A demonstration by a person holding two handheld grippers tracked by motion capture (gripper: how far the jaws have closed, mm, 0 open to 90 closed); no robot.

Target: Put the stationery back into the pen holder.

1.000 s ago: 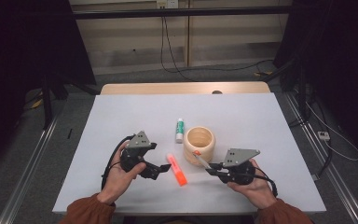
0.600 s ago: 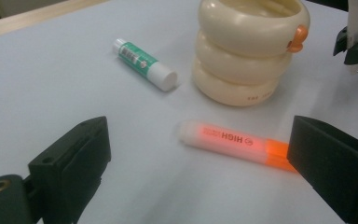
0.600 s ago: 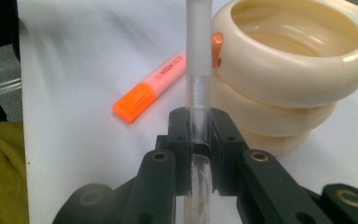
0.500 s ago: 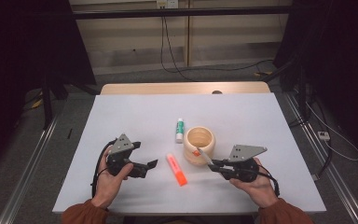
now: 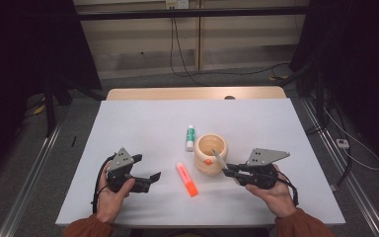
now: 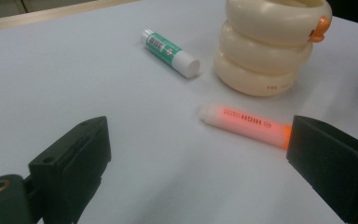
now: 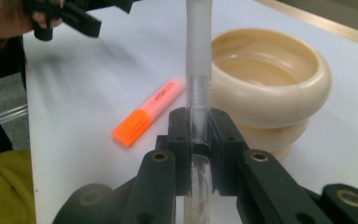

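Lying on a white table (image 5: 143,123), left tongs (image 5: 150,177) gape; right tongs (image 5: 225,170) clamp a pen (image 5: 219,158).

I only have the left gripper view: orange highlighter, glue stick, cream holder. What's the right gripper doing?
Observer: The right gripper is shut on a clear pen, its tip near the rim of the cream holder.
Operator: Anything inside the holder? I just see its side.
Observer: The right gripper view looks into it; the part of the inside that shows is bare.
Operator: Are my jaws around the highlighter?
Observer: No. In the high view the left gripper is open, left of the orange highlighter and apart from it.
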